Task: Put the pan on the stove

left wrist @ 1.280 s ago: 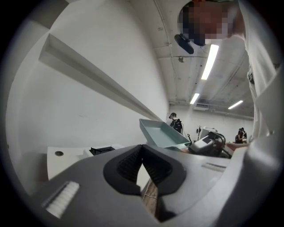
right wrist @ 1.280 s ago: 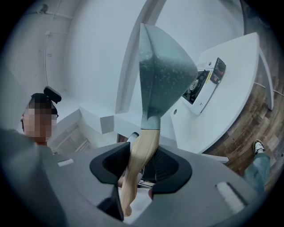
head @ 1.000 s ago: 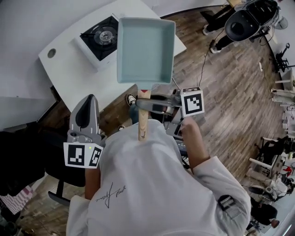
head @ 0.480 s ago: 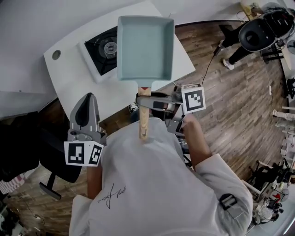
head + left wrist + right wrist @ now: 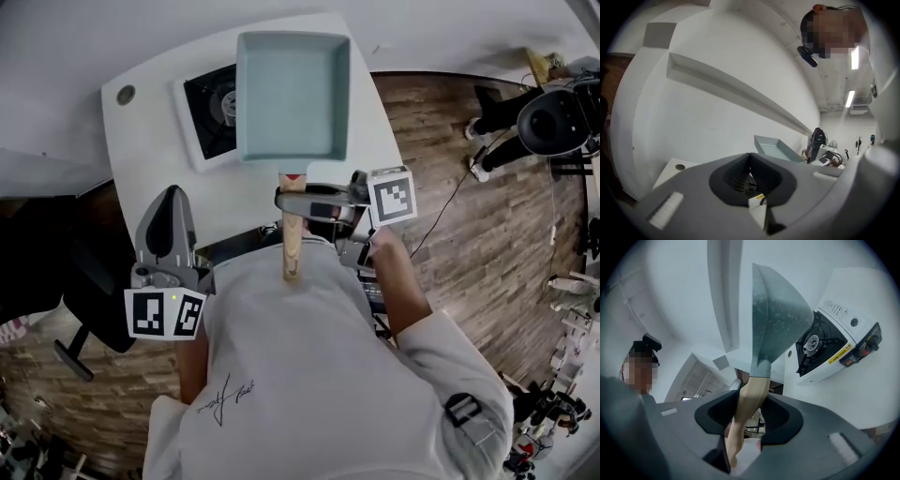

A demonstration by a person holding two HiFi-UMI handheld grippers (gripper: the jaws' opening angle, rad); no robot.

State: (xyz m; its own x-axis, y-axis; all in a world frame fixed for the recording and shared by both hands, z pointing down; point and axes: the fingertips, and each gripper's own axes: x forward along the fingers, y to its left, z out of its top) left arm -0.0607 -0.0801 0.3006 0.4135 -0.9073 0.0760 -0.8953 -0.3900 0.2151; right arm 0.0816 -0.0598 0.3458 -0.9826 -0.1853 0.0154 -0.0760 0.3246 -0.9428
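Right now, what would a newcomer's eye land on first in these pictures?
The pale blue rectangular pan, held up mid-frame in the head view by its wooden handle, which the right gripper clamps. Just left of it, a portable gas stove sits on the white table. The left gripper is lower left, shut and empty.

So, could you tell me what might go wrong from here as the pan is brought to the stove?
1. The right gripper clamps only the wooden handle of the pale teal rectangular pan, well behind its body, so it may twist or sag in the jaws.
2. The white portable gas stove has a small round burner; set down off-centre, the wide pan could tip.
3. The left gripper hangs shut and empty, offering no support.
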